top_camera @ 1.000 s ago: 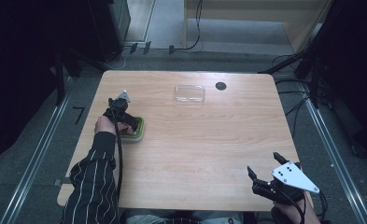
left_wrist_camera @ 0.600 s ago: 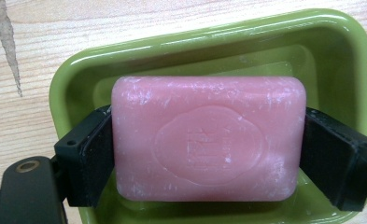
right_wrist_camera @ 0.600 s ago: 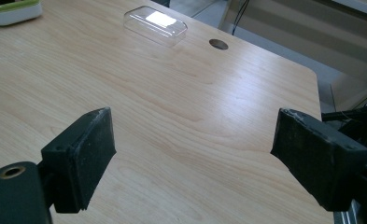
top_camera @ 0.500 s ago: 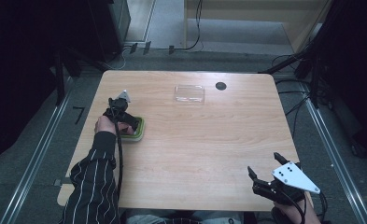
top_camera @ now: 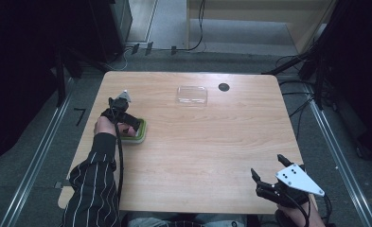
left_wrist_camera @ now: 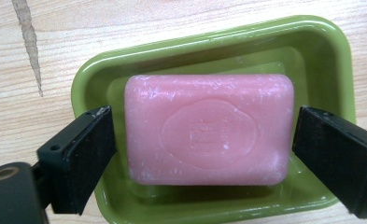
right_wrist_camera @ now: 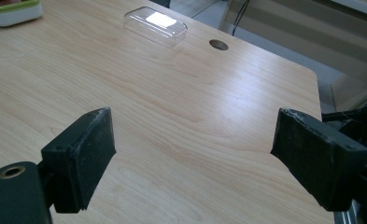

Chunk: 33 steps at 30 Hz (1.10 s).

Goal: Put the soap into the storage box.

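A pink bar of soap lies in a green soap dish at the left of the wooden table. My left gripper points down into the dish, open, with one black jaw beside each short end of the bar. A narrow gap shows at the left jaw, and the right jaw is almost touching. In the high view the left gripper covers most of the dish. My right gripper hovers open at the table's front right corner, nothing between its jaws.
A clear plastic lid lies at the back middle of the table, also seen ahead of the right gripper. A round cable hole sits just right of it. Floor rails run along both sides of the table.
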Each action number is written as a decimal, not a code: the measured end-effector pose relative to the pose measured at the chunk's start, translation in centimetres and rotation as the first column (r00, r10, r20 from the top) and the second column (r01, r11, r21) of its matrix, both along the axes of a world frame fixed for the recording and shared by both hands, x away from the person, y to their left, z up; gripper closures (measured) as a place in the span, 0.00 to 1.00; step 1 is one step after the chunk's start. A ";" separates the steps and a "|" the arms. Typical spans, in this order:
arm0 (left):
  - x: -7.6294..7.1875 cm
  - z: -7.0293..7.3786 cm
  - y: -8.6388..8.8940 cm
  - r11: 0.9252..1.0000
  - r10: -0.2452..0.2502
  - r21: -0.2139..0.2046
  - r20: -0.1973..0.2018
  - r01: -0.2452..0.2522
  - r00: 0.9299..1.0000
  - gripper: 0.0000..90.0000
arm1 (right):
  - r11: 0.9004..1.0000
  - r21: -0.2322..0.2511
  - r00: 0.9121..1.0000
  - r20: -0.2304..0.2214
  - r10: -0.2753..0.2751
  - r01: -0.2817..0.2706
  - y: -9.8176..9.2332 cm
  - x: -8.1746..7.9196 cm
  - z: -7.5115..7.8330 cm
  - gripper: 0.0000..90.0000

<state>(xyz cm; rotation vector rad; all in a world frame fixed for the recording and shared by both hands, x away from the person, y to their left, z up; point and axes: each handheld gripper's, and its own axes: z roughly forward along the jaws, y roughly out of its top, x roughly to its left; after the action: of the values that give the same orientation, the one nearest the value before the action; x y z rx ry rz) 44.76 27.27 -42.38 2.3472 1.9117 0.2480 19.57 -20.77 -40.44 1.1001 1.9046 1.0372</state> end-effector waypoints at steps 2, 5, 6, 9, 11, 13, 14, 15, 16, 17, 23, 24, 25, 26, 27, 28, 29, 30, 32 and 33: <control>-0.1 0.2 -0.1 1.000 -0.007 0.002 0.002 0.007 1.000 0.06 | 1.000 -0.002 1.000 -0.003 0.001 -0.001 0.0 0.0 0.0 0.15; -0.3 0.6 -0.4 1.000 -0.020 0.012 0.007 0.020 1.000 0.05 | 1.000 0.000 1.000 -0.003 -0.002 0.002 -0.1 0.0 0.0 0.15; -0.4 0.8 -0.6 1.000 -0.026 0.013 0.005 0.026 1.000 0.05 | 1.000 0.000 1.000 -0.004 -0.002 0.002 -0.1 0.0 0.0 0.15; -0.8 1.2 -1.0 0.999 -0.040 0.022 0.014 0.040 0.999 0.04 | 1.000 0.000 1.000 -0.002 -0.002 0.002 0.0 -0.1 0.0 0.15; -1.1 1.5 -1.1 0.999 -0.047 0.020 0.018 0.047 0.999 0.04 | 1.000 0.000 1.000 -0.001 -0.002 0.002 0.0 -0.1 0.0 0.15; -1.4 1.8 -1.3 0.998 -0.054 0.020 0.021 0.053 0.998 0.04 | 1.000 -0.001 1.000 -0.001 0.000 0.000 0.0 0.0 0.0 0.15; -1.5 1.9 -1.3 0.998 -0.060 0.021 0.022 0.060 0.998 0.04 | 1.000 -0.001 1.000 -0.002 0.001 -0.001 0.1 0.0 0.0 0.15; -1.6 2.1 -1.3 0.998 -0.060 0.019 0.020 0.059 0.998 0.03 | 1.000 -0.002 1.000 -0.002 0.001 -0.001 0.1 0.0 0.0 0.15; -1.8 2.2 -1.3 0.998 -0.066 0.019 0.020 0.065 0.998 0.03 | 1.000 -0.001 1.000 -0.003 0.001 -0.001 0.1 0.0 0.0 0.15; -2.0 2.2 -1.4 0.998 -0.067 0.019 0.017 0.066 0.998 0.03 | 1.000 -0.001 1.000 -0.003 0.001 -0.001 0.1 0.0 0.0 0.15; -2.9 2.6 -1.5 0.996 -0.083 0.022 0.008 0.083 0.997 0.03 | 1.000 -0.002 1.000 -0.002 0.003 -0.003 0.1 0.0 0.0 0.15; -3.1 2.7 -1.5 0.996 -0.084 0.022 0.009 0.084 0.996 0.03 | 1.000 -0.002 1.000 -0.002 0.003 -0.003 0.1 0.0 0.0 0.15; -3.3 2.8 -1.5 0.996 -0.092 0.022 0.009 0.091 0.996 0.03 | 1.000 0.001 1.000 -0.004 0.002 -0.002 0.1 0.0 0.0 0.15; -3.5 2.8 -1.5 0.996 -0.091 0.021 0.012 0.091 0.996 0.03 | 1.000 0.001 1.000 -0.003 0.003 -0.003 0.1 0.0 0.0 0.15; -3.7 2.9 -1.5 0.995 -0.094 0.023 0.013 0.094 0.995 0.03 | 1.000 0.001 1.000 -0.004 0.003 -0.003 0.1 0.0 0.0 0.15; -3.9 3.0 -1.5 0.996 -0.090 0.021 0.017 0.090 0.996 0.03 | 1.000 0.001 1.000 -0.003 0.003 -0.003 0.1 0.0 0.0 0.15; -4.1 3.0 -1.5 0.995 -0.094 0.027 0.020 0.094 0.995 0.03 | 1.000 0.000 1.000 -0.003 0.003 -0.003 0.1 0.0 0.0 0.15; -4.3 3.1 -1.5 0.995 -0.095 0.026 0.015 0.095 0.995 0.03 | 1.000 0.002 1.000 -0.003 0.003 -0.003 0.1 0.0 0.0 0.15; -4.7 3.1 -1.5 0.995 -0.100 0.030 0.014 0.100 0.995 0.03 | 1.000 0.001 1.000 -0.002 0.003 -0.003 0.1 0.0 0.0 0.15; -4.9 3.1 -1.6 0.994 -0.103 0.030 0.007 0.102 0.995 0.03 | 1.000 0.002 1.000 -0.002 0.002 -0.002 0.1 0.0 0.0 0.15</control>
<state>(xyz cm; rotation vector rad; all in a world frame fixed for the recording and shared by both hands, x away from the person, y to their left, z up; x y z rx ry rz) 39.91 25.71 -39.26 2.4505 1.7894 0.2785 19.54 -20.67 -40.42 1.1005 1.9069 1.0397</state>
